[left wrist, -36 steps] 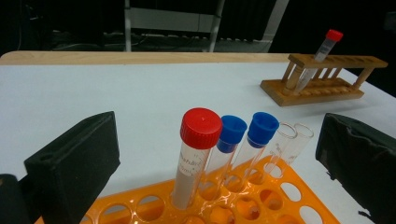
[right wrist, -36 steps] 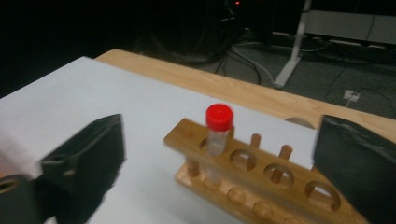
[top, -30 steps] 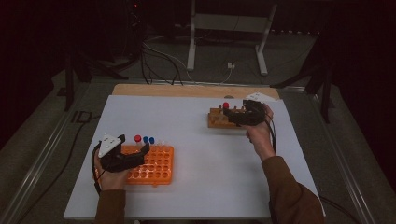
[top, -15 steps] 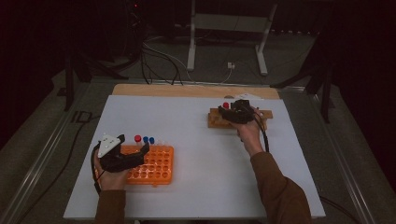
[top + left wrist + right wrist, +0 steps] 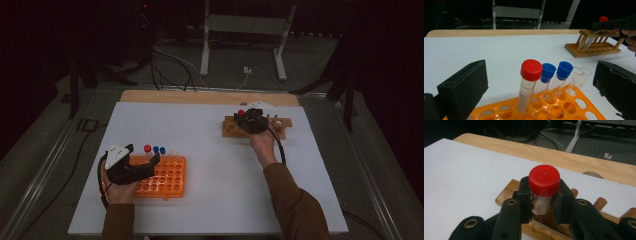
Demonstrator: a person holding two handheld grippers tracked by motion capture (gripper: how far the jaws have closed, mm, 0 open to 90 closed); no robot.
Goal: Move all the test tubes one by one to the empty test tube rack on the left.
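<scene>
risk of tipping or dragging the wooden rack (image 5: 255, 128) if the red-capped tube (image 5: 544, 186) is pulled out at a slant: tube body seated in a rack hole, rack light and free on the desk (image 5: 210, 165), so any sideways pull likely to lift the near edge. risk of slip as well: grip taken high, just under the cap, on smooth clear wall; possible slide through the pads until the cap rim catches. risk of cracking the wall if squeezed harder than needed. straight vertical withdrawal advised, judged from the upright posts beside the tube. right gripper (image 5: 543, 202): jaws just closed in, now pinching the tube from both sides, pads touching the wall directly below the red cap, cap standing proud above the jaw tips, tube upright and centred between them. in the high view, same gripper (image 5: 254, 120) over the left part of the wooden rack at the far right of the desk. left gripper (image 5: 541, 85): jaws spread wide, nothing pinched, resting at the orange rack (image 5: 549, 110) near the left front of the desk, with one red-capped, two blue-capped and two open tubes standing between and beyond the pads, untouched. possible knock to those tubes if the left hand shifts.
</scene>
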